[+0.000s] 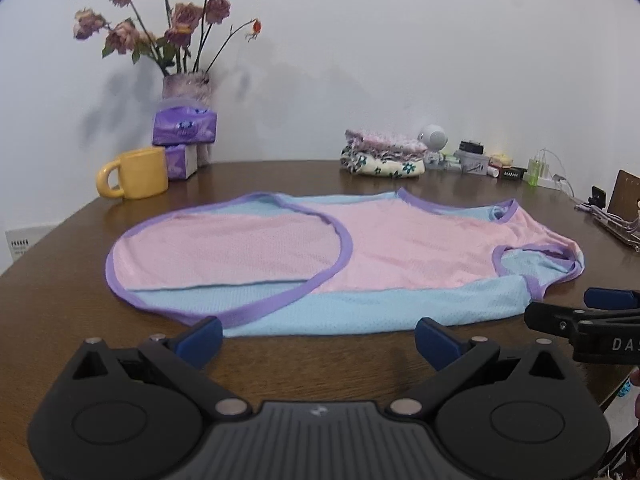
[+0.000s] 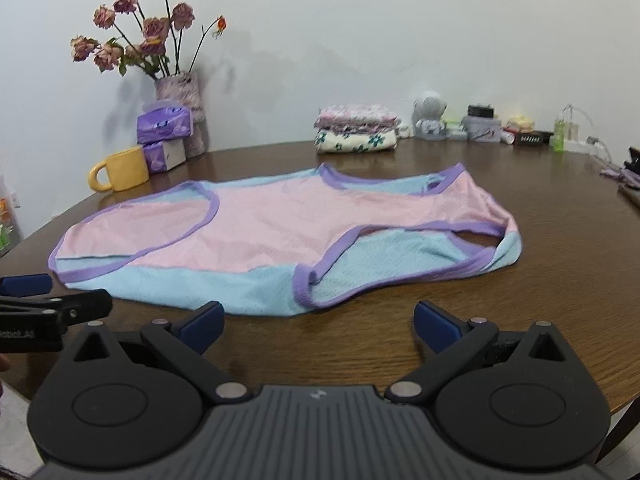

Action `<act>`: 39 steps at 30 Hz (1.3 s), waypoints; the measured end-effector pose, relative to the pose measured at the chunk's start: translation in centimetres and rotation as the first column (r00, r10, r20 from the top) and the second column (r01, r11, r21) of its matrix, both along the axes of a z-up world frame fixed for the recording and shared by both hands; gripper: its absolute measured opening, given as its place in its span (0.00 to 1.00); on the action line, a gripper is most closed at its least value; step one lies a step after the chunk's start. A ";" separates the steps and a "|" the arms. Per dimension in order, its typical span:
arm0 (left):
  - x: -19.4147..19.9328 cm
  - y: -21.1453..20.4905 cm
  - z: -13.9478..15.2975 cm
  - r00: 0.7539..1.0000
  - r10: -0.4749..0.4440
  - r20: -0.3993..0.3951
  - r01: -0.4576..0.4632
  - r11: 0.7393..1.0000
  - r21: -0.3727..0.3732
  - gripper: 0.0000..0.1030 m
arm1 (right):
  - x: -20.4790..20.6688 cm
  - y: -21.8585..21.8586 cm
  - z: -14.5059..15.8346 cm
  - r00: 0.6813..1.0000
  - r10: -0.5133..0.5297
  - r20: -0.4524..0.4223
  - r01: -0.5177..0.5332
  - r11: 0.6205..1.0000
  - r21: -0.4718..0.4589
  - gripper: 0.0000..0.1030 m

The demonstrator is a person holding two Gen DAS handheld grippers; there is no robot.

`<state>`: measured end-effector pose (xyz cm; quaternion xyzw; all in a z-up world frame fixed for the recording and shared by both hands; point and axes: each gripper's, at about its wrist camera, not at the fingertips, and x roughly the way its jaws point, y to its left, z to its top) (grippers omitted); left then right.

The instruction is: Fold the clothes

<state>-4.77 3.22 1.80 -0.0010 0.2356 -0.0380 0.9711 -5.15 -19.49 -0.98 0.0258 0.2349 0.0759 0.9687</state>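
A pink and light-blue mesh tank top with purple trim (image 1: 320, 264) (image 2: 272, 232) lies flat across the round wooden table (image 1: 60, 300) (image 2: 560, 260), hem to the left and straps to the right. My left gripper (image 1: 318, 338) stands open just short of the garment's near blue edge, nothing between its blue pads (image 1: 204, 338). My right gripper (image 2: 318, 322) is open too, close to the near edge by the armhole, holding nothing. Each gripper shows at the edge of the other's view: the right one (image 1: 592, 316), the left one (image 2: 44, 300).
At the back left stand a yellow mug (image 1: 136, 179) (image 2: 120, 169), purple tissue packs (image 1: 184, 130) and a vase of dried roses (image 1: 186, 88) (image 2: 180, 88). A stack of folded clothes (image 1: 382, 154) (image 2: 356, 130) and small clutter (image 1: 480, 162) line the back right.
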 end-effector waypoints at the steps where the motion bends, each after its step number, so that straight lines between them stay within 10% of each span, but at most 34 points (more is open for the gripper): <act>1: 0.0 -0.1 0.1 1.000 -0.014 -0.005 0.014 1.000 0.001 1.00 | -0.1 0.1 0.1 1.000 0.004 0.009 -0.004 1.000 -0.007 1.00; 11: 0.9 1.0 2.5 0.997 -0.075 0.018 0.074 0.996 0.058 1.00 | 0.5 -0.5 2.1 0.984 0.173 0.036 -0.172 0.985 -0.020 1.00; 19: 2.6 1.1 4.4 0.969 -0.246 -0.025 0.246 0.944 0.220 1.00 | 1.7 -0.3 4.4 0.955 0.297 0.020 -0.284 0.929 -0.236 1.00; 39: 7.7 2.3 5.0 0.800 -0.489 -0.347 0.588 0.754 0.293 1.00 | 4.3 0.5 6.3 0.746 0.635 -0.203 -0.628 0.568 -0.531 1.00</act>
